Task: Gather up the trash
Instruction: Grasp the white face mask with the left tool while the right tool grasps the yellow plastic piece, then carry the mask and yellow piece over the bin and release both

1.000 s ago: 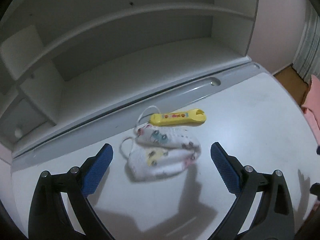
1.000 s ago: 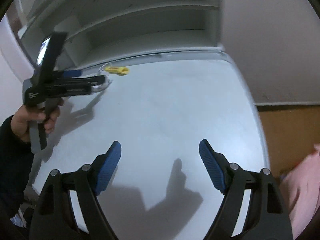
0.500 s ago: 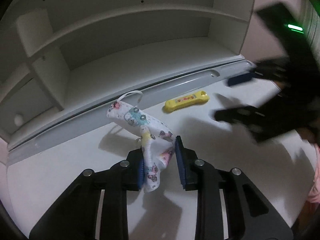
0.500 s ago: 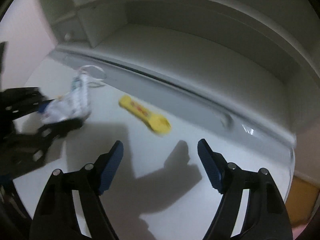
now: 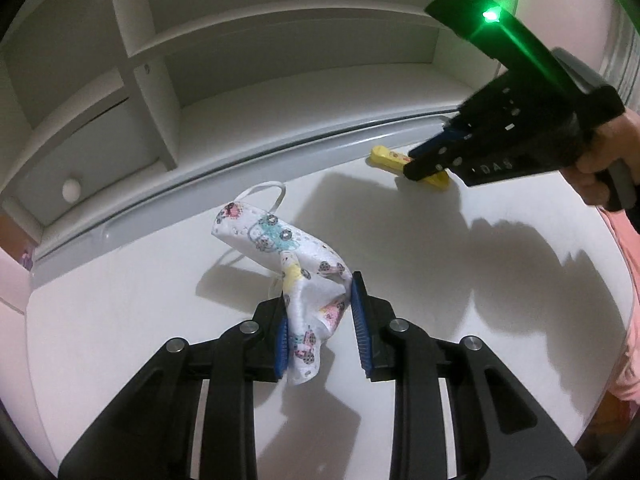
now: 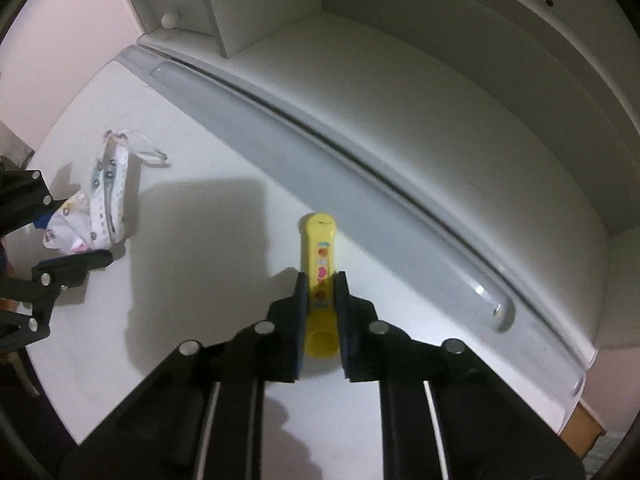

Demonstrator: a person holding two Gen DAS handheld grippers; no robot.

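Note:
A white face mask (image 5: 276, 240) with a cartoon print hangs crumpled just above the white desk (image 5: 460, 280), and my left gripper (image 5: 320, 292) is shut on its lower end. The ear loop (image 5: 264, 190) sticks up behind it. In the right wrist view the mask (image 6: 108, 196) and left gripper (image 6: 76, 232) are at the far left. A yellow plastic stick (image 6: 320, 236) with coloured stickers lies on the desk by the grey rail. My right gripper (image 6: 321, 280) points down over it, its jaws closing with the pads against the stick's sides. From the left wrist view the right gripper (image 5: 416, 164) covers most of the stick (image 5: 384, 157).
A grey rail (image 6: 380, 192) runs along the back of the desk, with a white shelf unit (image 5: 280, 92) behind it. A small drawer with a round knob (image 5: 72, 190) sits at the left. A hand (image 5: 600, 160) holds the right tool. Pink fabric (image 5: 630, 320) lies past the desk's right edge.
My left gripper shut on the mask and lifted it off the desk. The right gripper swung across to the yellow stick, turned, and its jaws came together around it.

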